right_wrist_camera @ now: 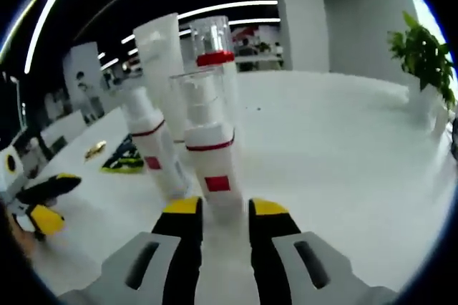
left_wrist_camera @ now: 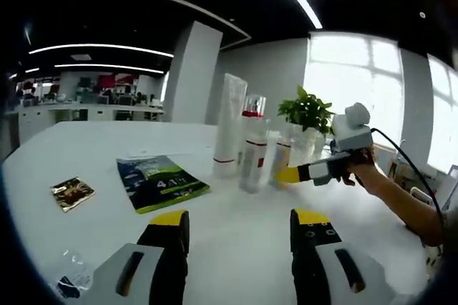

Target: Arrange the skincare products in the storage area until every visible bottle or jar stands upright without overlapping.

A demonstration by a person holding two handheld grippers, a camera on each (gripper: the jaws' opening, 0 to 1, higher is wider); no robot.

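Several white skincare containers stand upright in a tight group on the white table (left_wrist_camera: 215, 248). A tall white tube (left_wrist_camera: 230, 124) (right_wrist_camera: 160, 47) stands beside a bottle with a red collar and clear cap (left_wrist_camera: 252, 108) (right_wrist_camera: 215, 54). In front stands a white bottle with a red band (right_wrist_camera: 153, 149) (left_wrist_camera: 254, 158). My right gripper (right_wrist_camera: 225, 208) (left_wrist_camera: 292, 174) is shut on a clear-capped white bottle with a red label (right_wrist_camera: 212, 155) (left_wrist_camera: 280, 153), low on its body. My left gripper (left_wrist_camera: 240, 228) (right_wrist_camera: 44, 201) hovers open and holds nothing, well short of the group.
A green and blue packet (left_wrist_camera: 162, 183) (right_wrist_camera: 123, 159) and a small gold sachet (left_wrist_camera: 71, 192) (right_wrist_camera: 95, 150) lie flat to the left. A clear wrapper (left_wrist_camera: 71, 276) lies near my left jaw. A potted plant (left_wrist_camera: 308, 112) (right_wrist_camera: 426, 54) stands behind the group. A hand (left_wrist_camera: 361, 165) holds the right gripper.
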